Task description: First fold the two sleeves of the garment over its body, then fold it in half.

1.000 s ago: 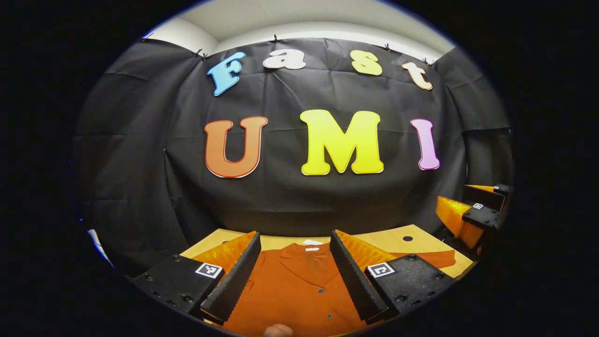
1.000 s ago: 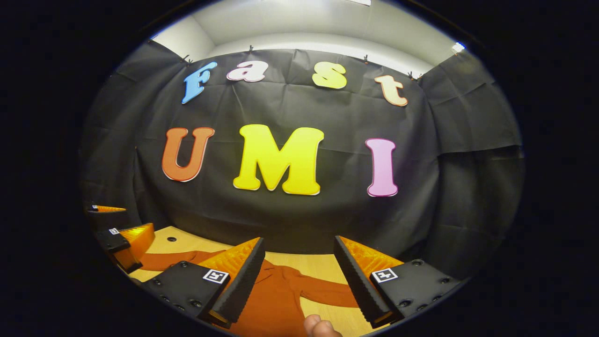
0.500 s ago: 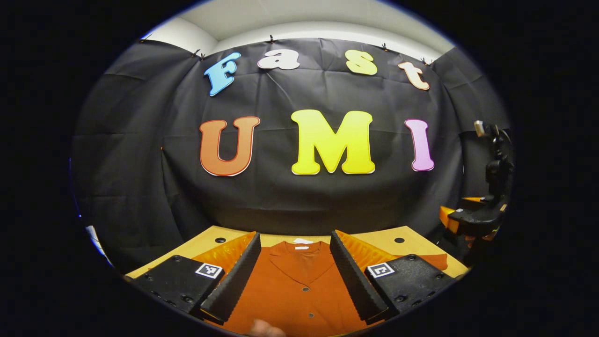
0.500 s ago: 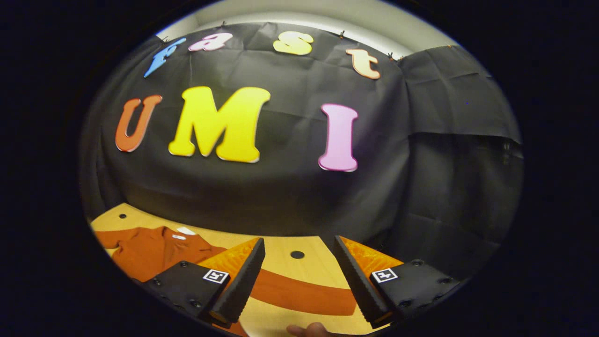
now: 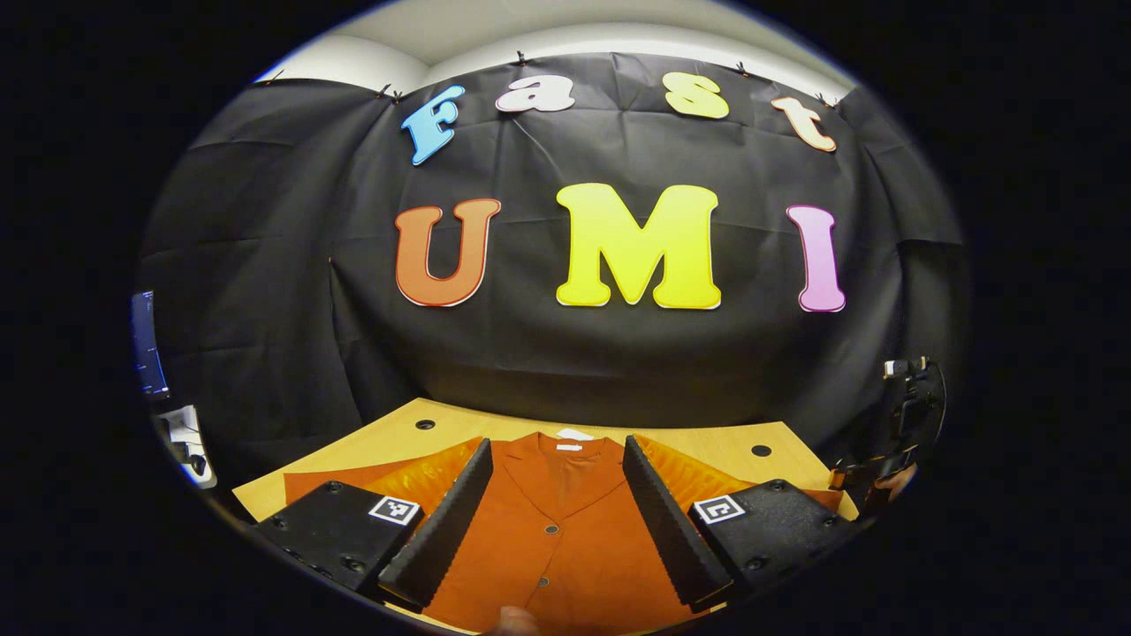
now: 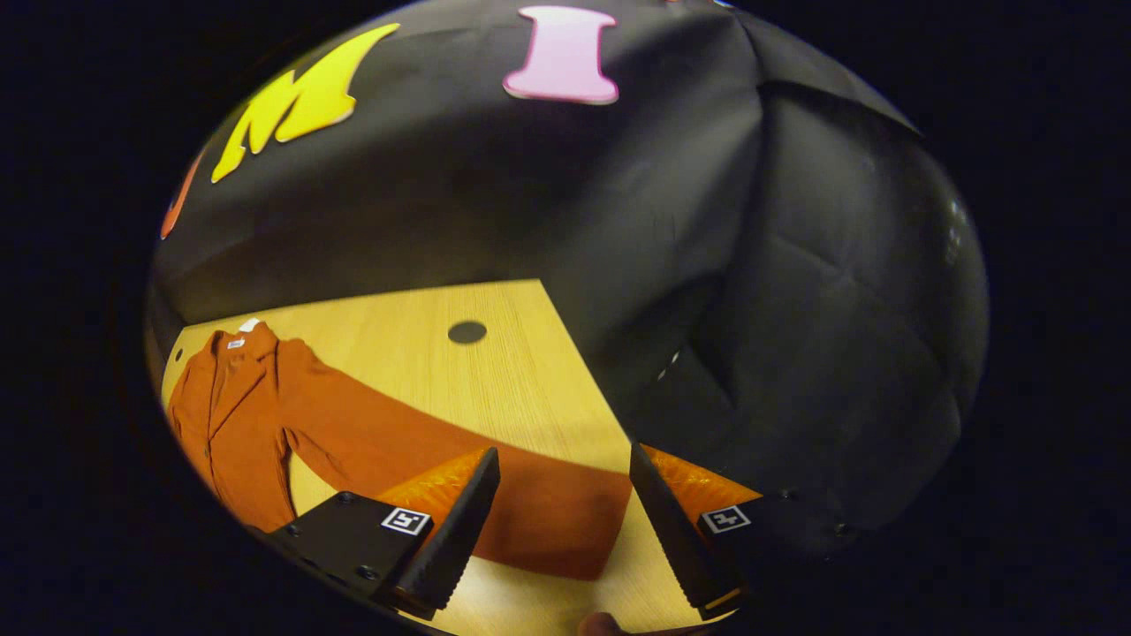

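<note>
A rust-orange button-front shirt (image 5: 557,530) lies flat on the wooden table (image 5: 707,446), collar toward the far wall. My left gripper (image 5: 552,521) hangs open above the shirt's chest, fingers either side of the button line. In the right gripper view the shirt's body (image 6: 234,415) lies at the left and one long sleeve (image 6: 530,512) stretches across the table to its cuff. My right gripper (image 6: 557,530) stands open just above that cuff, with the cuff end between the fingers and apart from them. The right gripper's body (image 5: 892,450) shows at the far right of the left gripper view.
The table has round holes (image 6: 466,332) near its far edge, and black cloth walls close behind and to the right. The table's right edge (image 6: 583,371) runs close to the sleeve cuff. A fingertip (image 6: 601,624) shows at the bottom.
My right gripper has swung right and tipped down, from over the shirt's body to the end of the outstretched sleeve. My left gripper has barely shifted over the shirt's chest.
</note>
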`<state>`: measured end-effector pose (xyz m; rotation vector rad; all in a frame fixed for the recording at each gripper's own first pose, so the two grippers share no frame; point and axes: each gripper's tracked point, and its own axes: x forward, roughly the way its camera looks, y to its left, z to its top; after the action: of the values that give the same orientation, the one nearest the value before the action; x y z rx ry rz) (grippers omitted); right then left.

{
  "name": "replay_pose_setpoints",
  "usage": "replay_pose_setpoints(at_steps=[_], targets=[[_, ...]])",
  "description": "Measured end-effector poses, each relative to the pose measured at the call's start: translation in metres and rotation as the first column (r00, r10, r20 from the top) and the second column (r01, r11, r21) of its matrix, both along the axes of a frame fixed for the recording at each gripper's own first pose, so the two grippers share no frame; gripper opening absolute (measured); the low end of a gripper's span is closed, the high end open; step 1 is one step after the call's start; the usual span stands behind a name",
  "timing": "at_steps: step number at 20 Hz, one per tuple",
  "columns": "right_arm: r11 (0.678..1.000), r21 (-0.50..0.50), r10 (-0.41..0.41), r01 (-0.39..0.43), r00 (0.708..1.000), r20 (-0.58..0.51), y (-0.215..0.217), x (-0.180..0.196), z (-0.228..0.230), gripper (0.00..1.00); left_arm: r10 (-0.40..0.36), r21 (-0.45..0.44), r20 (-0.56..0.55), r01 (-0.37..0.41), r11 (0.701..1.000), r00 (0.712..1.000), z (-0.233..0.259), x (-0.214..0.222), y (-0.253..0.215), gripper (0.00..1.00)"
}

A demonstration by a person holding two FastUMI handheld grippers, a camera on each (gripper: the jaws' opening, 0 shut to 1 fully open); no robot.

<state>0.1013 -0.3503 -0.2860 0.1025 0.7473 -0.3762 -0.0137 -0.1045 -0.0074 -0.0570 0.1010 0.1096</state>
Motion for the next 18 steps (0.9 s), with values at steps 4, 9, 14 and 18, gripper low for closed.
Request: replay_pose_setpoints(at_steps=[4, 9, 14, 18], targets=[[0.996, 0.077, -0.022, 0.043, 0.964, -0.264, -0.003, -0.020, -0.059, 0.95, -0.005, -0.007, -0.018, 0.005, 1.000, 1.000, -0.008, 0.004, -0.011, 0.96], [0.961, 0.250, 0.019, 0.119, 0.873, -0.488, 0.012, -0.046, -0.077, 0.95, -0.011, -0.001, -0.038, 0.011, 1.000, 0.999, -0.022, 0.008, -0.005, 0.96], [0.912, 0.309, -0.022, 0.270, 0.784, -0.620, 0.024, -0.055, -0.074, 0.96, -0.031, 0.006, -0.083, 0.032, 0.999, 0.996, -0.046, 0.006, 0.016, 0.96], [0.878, 0.339, -0.031, 0.339, 0.746, -0.666, 0.017, -0.052, -0.070, 0.98, -0.038, 0.015, -0.113, 0.040, 0.999, 0.993, -0.061, 0.006, 0.034, 0.97]])
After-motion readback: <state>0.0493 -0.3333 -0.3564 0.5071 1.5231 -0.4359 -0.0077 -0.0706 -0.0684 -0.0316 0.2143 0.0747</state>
